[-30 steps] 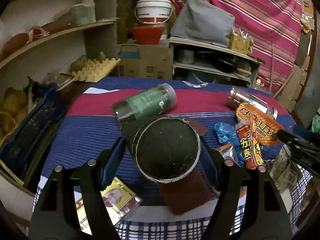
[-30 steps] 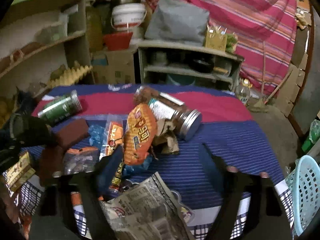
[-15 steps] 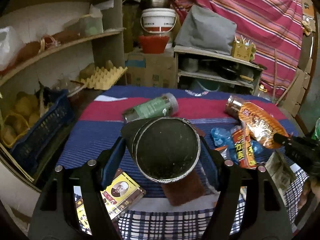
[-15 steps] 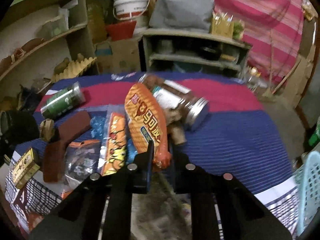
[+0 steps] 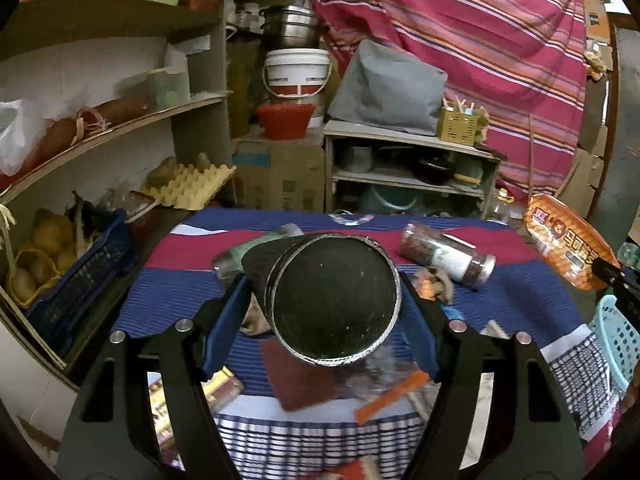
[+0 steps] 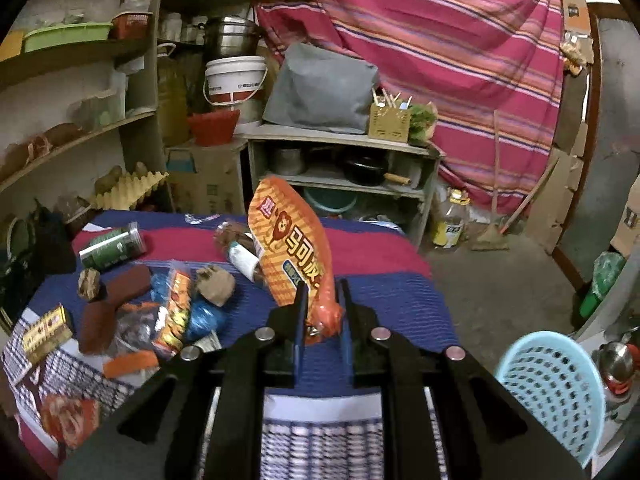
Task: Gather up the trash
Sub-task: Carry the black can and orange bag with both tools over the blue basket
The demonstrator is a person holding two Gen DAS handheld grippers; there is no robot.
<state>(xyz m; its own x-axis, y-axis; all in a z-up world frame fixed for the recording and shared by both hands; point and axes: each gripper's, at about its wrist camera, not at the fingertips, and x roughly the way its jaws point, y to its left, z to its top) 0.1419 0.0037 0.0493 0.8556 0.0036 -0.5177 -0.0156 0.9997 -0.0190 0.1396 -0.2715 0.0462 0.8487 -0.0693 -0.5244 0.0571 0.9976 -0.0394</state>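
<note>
My left gripper [image 5: 324,292] is shut on a black round can [image 5: 332,300], held above the striped tablecloth [image 5: 180,292]; its flat black end faces the camera. My right gripper [image 6: 322,292] is shut on the lower end of an orange snack bag [image 6: 288,240], which stands up in the air above the table. The same orange bag [image 5: 568,248] shows at the right edge of the left wrist view. Several wrappers [image 6: 176,308], a blue bag [image 6: 204,316], a green jar [image 6: 112,244] and a glass jar [image 5: 448,256] lie on the cloth.
A light blue perforated basket [image 6: 552,384] stands on the floor to the right of the table. A brown sponge [image 6: 128,284] and a yellow box [image 6: 44,332] lie at the left. Shelves [image 5: 120,128] and a blue crate [image 5: 80,276] flank the left side.
The right gripper closed on the orange snack bag and lifted it off the table, toward the right. The left gripper rose with the black can still in it.
</note>
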